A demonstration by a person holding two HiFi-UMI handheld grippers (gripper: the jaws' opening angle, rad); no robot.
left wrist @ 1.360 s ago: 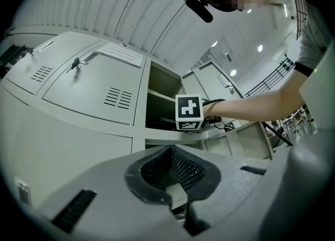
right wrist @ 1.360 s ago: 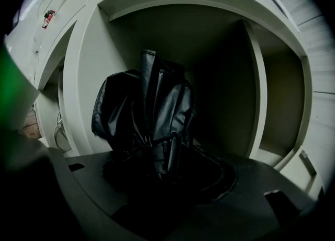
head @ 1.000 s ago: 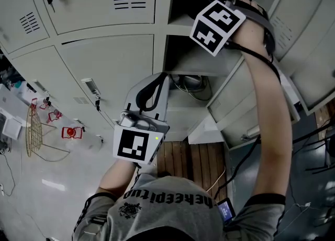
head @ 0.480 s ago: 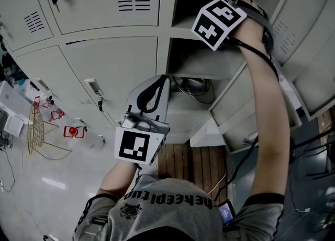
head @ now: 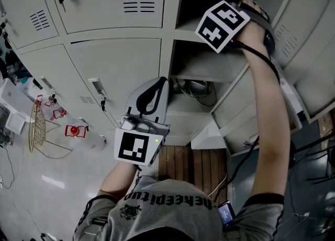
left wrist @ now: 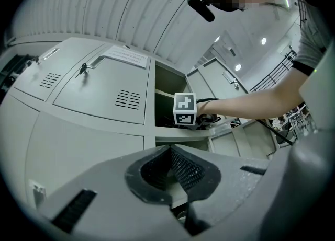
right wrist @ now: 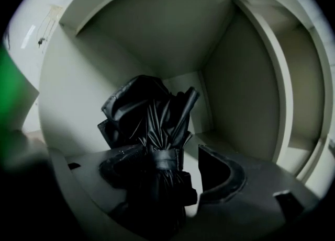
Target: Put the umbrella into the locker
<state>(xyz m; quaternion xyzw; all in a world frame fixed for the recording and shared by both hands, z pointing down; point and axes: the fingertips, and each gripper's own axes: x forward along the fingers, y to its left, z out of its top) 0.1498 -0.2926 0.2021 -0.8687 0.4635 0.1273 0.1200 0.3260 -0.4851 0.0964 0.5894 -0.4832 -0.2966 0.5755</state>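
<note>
The umbrella (right wrist: 149, 125) is black, the locker (right wrist: 246, 93) pale grey, the marker cube (head: 222, 26) black-and-white.

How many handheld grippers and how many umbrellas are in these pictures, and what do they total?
Grippers: 2 (left gripper, right gripper)
Umbrellas: 1 (umbrella, black, inside the locker)
Total: 3

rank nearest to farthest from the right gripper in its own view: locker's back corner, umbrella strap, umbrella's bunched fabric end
1. umbrella strap, between the right gripper's jaws, which have just been opening
2. umbrella's bunched fabric end, just ahead, slightly left
3. locker's back corner, behind it, to the right
</note>
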